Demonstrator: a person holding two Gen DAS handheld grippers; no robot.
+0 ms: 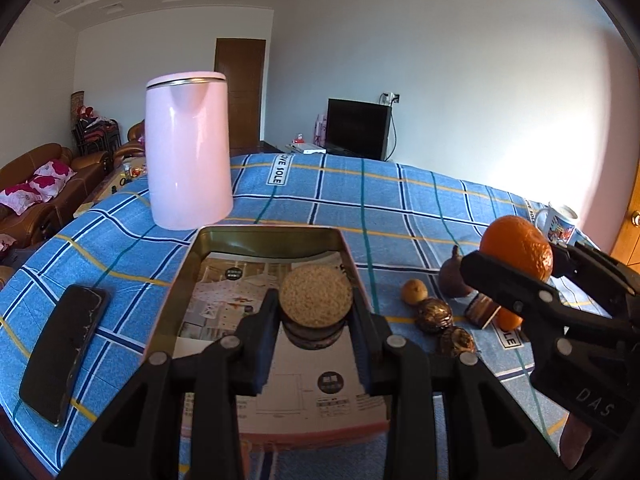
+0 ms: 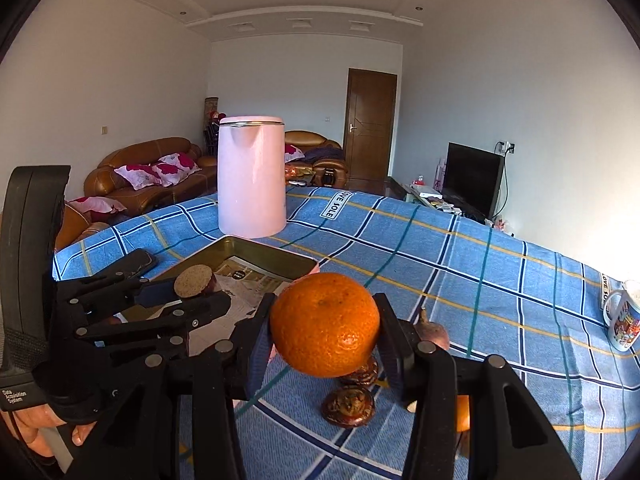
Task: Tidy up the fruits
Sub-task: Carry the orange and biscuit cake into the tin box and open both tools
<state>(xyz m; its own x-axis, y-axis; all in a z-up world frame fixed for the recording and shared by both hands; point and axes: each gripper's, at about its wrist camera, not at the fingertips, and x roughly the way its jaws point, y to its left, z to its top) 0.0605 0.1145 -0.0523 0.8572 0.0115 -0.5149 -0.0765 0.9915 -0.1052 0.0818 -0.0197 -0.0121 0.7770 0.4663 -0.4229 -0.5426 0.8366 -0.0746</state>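
Observation:
My left gripper (image 1: 316, 304) is shut on a round dark-skinned fruit piece with a tan cut face (image 1: 316, 298), held over a gold metal tray (image 1: 188, 276) lined with printed paper. My right gripper (image 2: 325, 330) is shut on an orange (image 2: 325, 324) and holds it above the blue checked cloth, right of the tray. The orange also shows in the left wrist view (image 1: 517, 247). On the cloth lie a small yellow fruit (image 1: 414, 291), two brown wrinkled fruits (image 1: 435, 314), a dark purple fruit (image 1: 453, 276) and a second orange (image 1: 509, 319), partly hidden.
A pink kettle (image 1: 188, 152) stands behind the tray. A black phone (image 1: 66, 350) lies left of the tray. A printed mug (image 2: 626, 316) stands at the right edge of the table. A sofa and a TV are beyond the table.

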